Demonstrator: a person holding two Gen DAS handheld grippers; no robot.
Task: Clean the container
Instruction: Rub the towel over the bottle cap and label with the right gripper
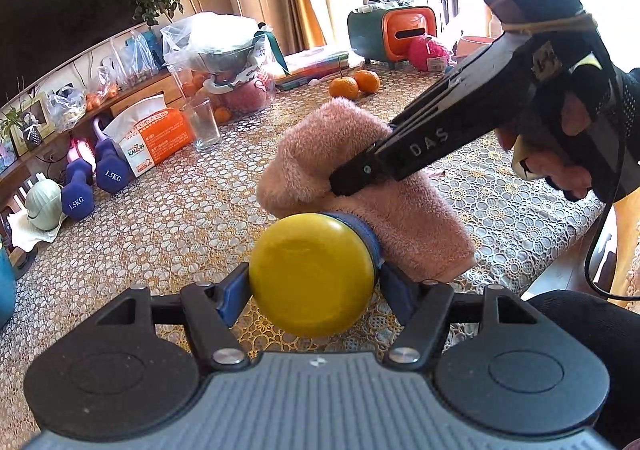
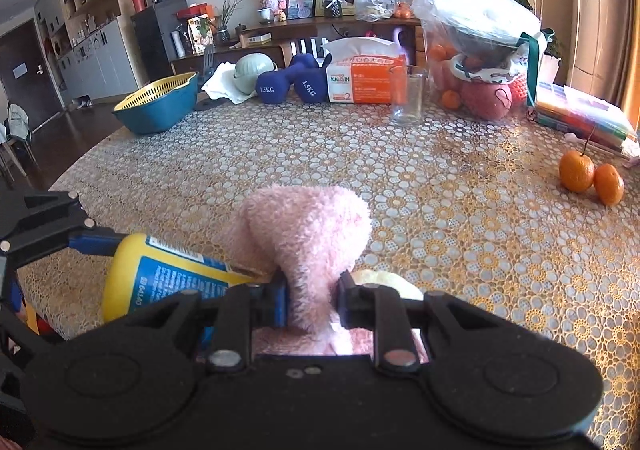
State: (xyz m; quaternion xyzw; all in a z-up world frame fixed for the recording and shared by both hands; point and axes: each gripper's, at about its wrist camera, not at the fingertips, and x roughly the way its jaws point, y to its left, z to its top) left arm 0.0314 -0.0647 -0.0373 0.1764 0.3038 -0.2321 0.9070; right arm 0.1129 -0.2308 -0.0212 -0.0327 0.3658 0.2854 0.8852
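Observation:
A yellow container (image 1: pixel 312 274) with a blue label lies on its side, its round bottom facing the left wrist camera. My left gripper (image 1: pixel 312 290) is shut on it, blue pads (image 1: pixel 232 292) pressed to both sides. A fluffy pink cloth (image 1: pixel 360 185) drapes over the container's far end. My right gripper (image 1: pixel 352 177) comes in from the upper right and is shut on that cloth. In the right wrist view the right gripper (image 2: pixel 312 296) pinches the cloth (image 2: pixel 308 226), with the container (image 2: pixel 168 274) at lower left and the left gripper's finger (image 2: pixel 92 242) on it.
A lace-patterned tablecloth (image 2: pixel 440 189) covers the table. At the far side stand a clear glass (image 2: pixel 408 97), a tissue pack (image 2: pixel 360 79), two blue dumbbells (image 2: pixel 288 85), bagged fruit (image 2: pixel 476 49) and a blue-yellow colander (image 2: pixel 160 105). Two oranges (image 2: pixel 588 173) lie at right.

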